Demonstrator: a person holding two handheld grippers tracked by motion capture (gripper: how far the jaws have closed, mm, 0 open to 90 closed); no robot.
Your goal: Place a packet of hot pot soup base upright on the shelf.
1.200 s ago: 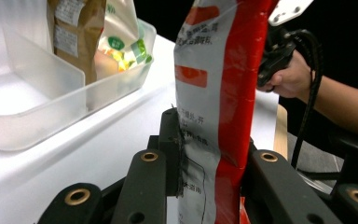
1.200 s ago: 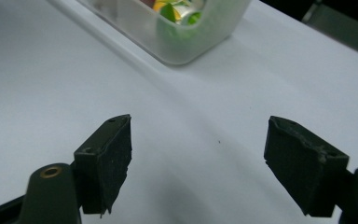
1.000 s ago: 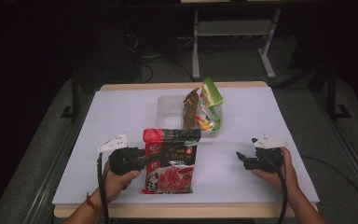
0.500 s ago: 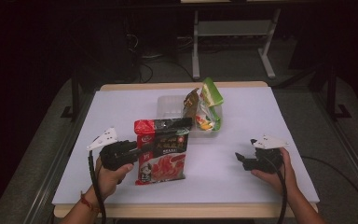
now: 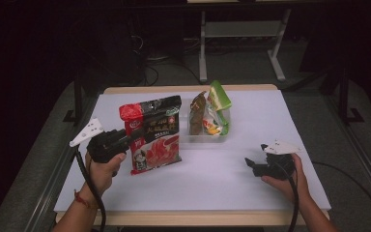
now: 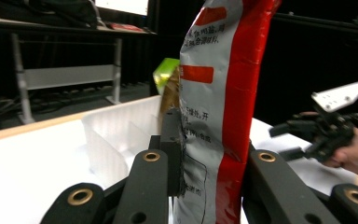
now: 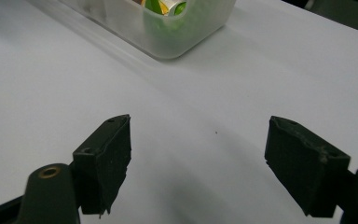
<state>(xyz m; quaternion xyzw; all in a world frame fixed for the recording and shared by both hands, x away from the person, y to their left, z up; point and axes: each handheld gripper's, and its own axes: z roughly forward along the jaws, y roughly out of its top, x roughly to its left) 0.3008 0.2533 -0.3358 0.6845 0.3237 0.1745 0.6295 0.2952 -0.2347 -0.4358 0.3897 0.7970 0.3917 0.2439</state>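
Note:
A red and black food packet (image 5: 152, 137) hangs upright above the white table (image 5: 270, 116), left of centre. My left gripper (image 5: 134, 141) is shut on its left edge. In the left gripper view the packet (image 6: 223, 93) rises between the two black jaws, and my left gripper (image 6: 209, 149) pinches its lower part. My right gripper (image 5: 250, 165) rests low at the right of the table, held by a hand, with its jaws apart. The right gripper view has my right gripper (image 7: 198, 158) wide open over bare table, with nothing between the pads.
A clear plastic bin (image 5: 207, 137) sits at the table's middle back, holding a green snack packet (image 5: 220, 99) and a brown one (image 5: 197, 111) upright. The bin (image 7: 186, 28) lies ahead of the right gripper. Dark floor and a metal frame lie beyond the table.
My left gripper has risen and drifted left with the red packet, which has swung up from lying near the table to hanging upright. The right gripper has stayed in place.

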